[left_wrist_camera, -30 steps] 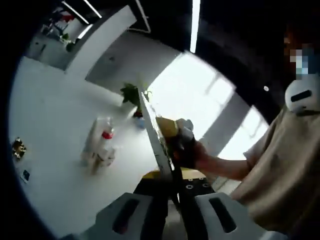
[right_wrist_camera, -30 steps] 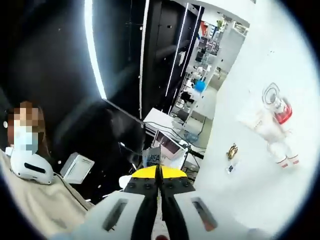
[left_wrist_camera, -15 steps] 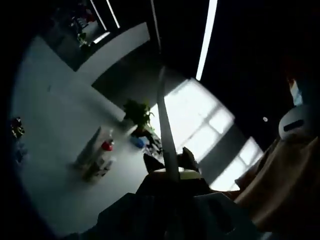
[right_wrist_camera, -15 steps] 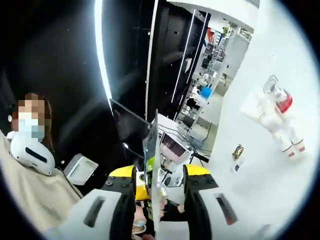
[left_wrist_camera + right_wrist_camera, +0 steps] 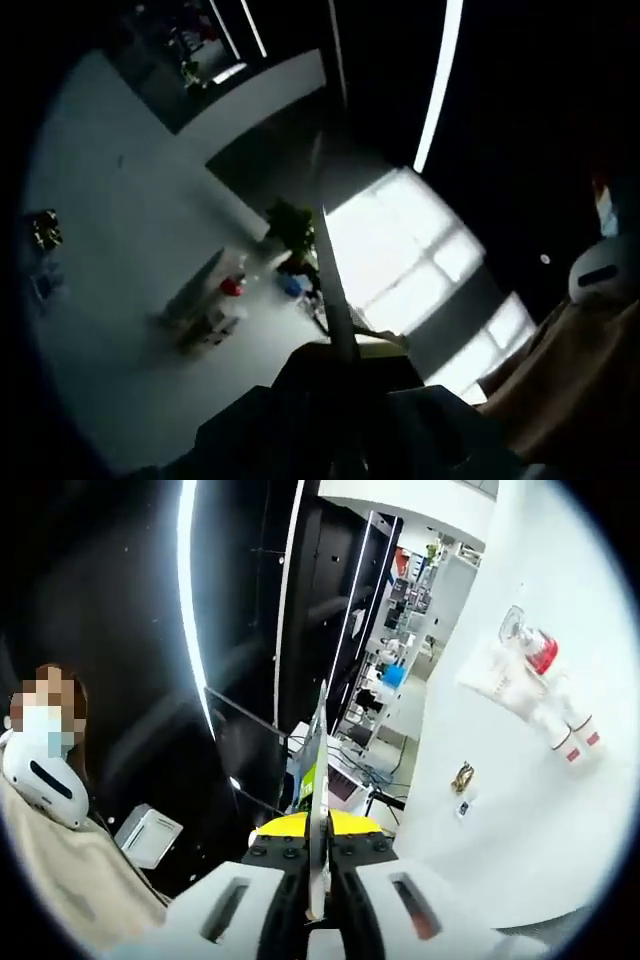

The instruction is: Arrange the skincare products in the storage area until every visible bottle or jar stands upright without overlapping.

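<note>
A white bench [image 5: 520, 810] is seen tilted, with skincare products [image 5: 535, 695] clustered mid-surface and open room around them. In the dim left gripper view they [image 5: 215, 305] are hard to make out. Right tool [image 5: 318, 880] is clamped narrow on a thin card [image 5: 318, 780]; left tool [image 5: 345, 440] is shadowed, state undeterminable.

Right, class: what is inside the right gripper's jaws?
A thin flat sheet, seen edge-on, is pinched in the closed jaws of the right gripper. Its faces are turned away and its lower edge is covered by the jaws, so any print cannot be seen.
</note>
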Demonstrator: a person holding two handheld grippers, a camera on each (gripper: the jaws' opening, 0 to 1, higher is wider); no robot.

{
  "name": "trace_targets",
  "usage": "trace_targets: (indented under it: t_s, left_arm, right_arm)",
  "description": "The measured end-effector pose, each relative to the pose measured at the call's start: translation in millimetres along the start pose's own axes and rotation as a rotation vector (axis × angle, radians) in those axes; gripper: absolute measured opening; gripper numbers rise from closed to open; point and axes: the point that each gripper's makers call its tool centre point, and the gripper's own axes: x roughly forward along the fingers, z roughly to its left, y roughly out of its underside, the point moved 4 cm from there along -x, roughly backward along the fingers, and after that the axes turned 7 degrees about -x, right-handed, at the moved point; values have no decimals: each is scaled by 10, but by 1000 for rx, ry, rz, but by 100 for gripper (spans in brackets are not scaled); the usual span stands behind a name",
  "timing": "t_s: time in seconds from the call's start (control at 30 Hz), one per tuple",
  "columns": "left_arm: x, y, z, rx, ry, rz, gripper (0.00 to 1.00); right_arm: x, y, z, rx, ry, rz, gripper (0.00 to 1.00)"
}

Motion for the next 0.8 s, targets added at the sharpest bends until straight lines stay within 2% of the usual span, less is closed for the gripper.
trace_targets:
  t_s: [0.07, 0.1, 0.2, 0.3, 0.43, 0.57, 0.63, 0.67, 0.73, 0.8]
  left_arm:
    - [35, 8, 39, 6, -21, -5, 0]
    - [49, 1, 79, 14, -53, -18, 2]
    - [51, -35, 184, 51, -133, -59, 16]
    - [16, 8, 216, 14, -133, -47, 21]
    - [-36, 58, 193, -9, -108, -42, 8]
    - [-64, 68, 199, -29, -109, -55, 4]
    - [-65, 48, 157, -90, -75, -80, 0]
    - [-59, 45, 110, -133, -33, -91, 0]
    - [-60, 49, 120, -118, -25, -102, 0]
    - [-63, 53, 140, -137, -27, -107, 0]
  right_arm:
    - [-11, -2, -34, 31, 20, -5, 2]
    - [-23, -14, -48, 57, 20, -22, 1]
    - [-40, -74, -86, 129, 31, -87, 1]
    - [-46, -117, -113, 167, 26, -116, 1]
    - [-29, -93, -147, 142, 45, -80, 1]
    - [-33, -65, -184, 150, 65, -66, 1]
    - [-46, -38, -242, 135, 97, -47, 1]
    - [-35, -48, -240, 138, 92, -52, 1]
    - [-26, -55, -234, 138, 90, -52, 1]
    - [-18, -57, -240, 74, 96, -41, 2]
